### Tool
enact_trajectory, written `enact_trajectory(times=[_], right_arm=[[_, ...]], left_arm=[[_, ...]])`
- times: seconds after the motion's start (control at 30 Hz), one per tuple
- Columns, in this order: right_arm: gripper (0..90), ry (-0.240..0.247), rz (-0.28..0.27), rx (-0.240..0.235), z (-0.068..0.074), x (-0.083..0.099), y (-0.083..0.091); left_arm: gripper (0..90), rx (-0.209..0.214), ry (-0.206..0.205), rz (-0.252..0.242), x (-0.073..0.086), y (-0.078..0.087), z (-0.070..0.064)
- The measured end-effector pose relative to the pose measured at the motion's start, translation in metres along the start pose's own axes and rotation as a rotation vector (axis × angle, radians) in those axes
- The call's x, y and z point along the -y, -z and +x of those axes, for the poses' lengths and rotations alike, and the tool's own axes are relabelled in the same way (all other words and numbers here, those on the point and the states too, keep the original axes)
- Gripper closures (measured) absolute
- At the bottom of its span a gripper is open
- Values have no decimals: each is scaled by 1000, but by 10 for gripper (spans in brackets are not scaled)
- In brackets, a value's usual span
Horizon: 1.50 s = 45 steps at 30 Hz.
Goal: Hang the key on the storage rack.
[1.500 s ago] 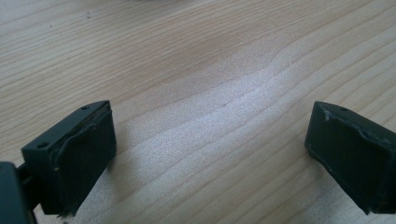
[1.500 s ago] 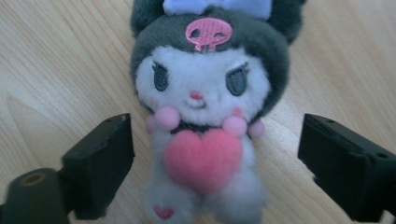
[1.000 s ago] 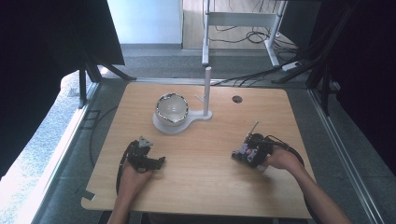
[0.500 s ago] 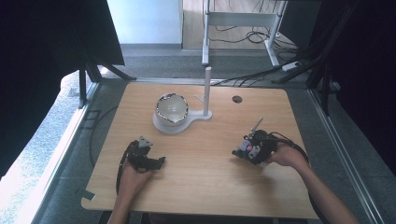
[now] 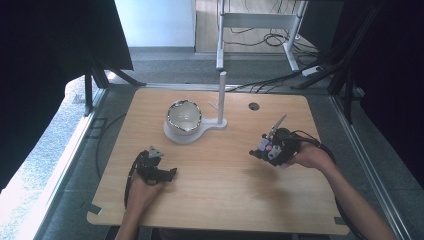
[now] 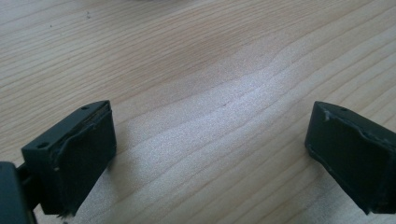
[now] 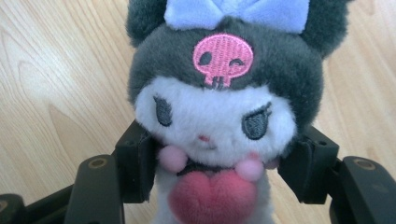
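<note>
Right gripper (image 7: 219, 168) clamped on plush (image 7: 219, 107), 3 o'clock on bench (image 5: 215, 200). Left gripper (image 6: 210, 154) wide open, empty. Next, probably: carry to bowl (image 5: 183, 116), 11 o'clock.

Plush toy (image 7: 219, 116): dark grey hood (pink skull), white face, blue bow.

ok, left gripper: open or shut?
Open. The left gripper has its black jaws standing far apart over bare wooden table, nothing between them.
</note>
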State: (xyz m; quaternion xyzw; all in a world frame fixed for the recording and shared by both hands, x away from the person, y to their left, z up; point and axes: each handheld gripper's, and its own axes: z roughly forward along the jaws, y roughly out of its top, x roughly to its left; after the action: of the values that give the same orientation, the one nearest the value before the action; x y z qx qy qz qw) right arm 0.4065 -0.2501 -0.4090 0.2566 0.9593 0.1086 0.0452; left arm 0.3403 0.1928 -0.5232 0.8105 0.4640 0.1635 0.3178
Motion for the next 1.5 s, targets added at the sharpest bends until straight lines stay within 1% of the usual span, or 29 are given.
enact_trajectory(times=[0.1,0.13,0.2,0.23,0.4,0.63,0.8,0.87,1.07,1.1,1.13,1.17,1.2,1.23,1.5], right_arm=[[360,3,-11,-2,-3,-3,6],[359,6,-22,-2,-5,-6,11],[359,12,-29,6,-7,-10,17],[359,12,-29,6,-7,-10,17],[359,27,-48,15,-12,-23,31],[359,24,-66,15,-19,-35,42],[359,26,-88,18,-25,-49,55],[359,28,-97,17,-26,-53,58],[359,25,-104,25,-32,-67,67],[359,25,-104,25,-32,-67,67],[359,28,-105,27,-33,-69,68],[359,20,-111,26,-35,-73,71],[359,20,-111,26,-35,-73,71],[359,22,-112,33,-38,-77,74],[359,13,-128,40,-49,-93,84]], left_arm=[[19,0,0,0,0,0,0],[19,-1,1,0,0,0,0],[19,0,1,-1,0,0,0],[19,0,1,0,0,0,0],[19,-1,3,-3,0,0,0],[19,0,3,-3,0,0,0],[19,0,3,-3,0,0,0],[19,-1,3,-2,0,0,0],[19,2,2,0,0,0,0],[19,2,2,0,0,0,0],[19,2,2,0,0,0,0],[19,2,3,0,0,0,0],[19,2,2,0,0,0,0],[19,2,2,0,0,0,0],[19,2,3,0,0,0,0]])
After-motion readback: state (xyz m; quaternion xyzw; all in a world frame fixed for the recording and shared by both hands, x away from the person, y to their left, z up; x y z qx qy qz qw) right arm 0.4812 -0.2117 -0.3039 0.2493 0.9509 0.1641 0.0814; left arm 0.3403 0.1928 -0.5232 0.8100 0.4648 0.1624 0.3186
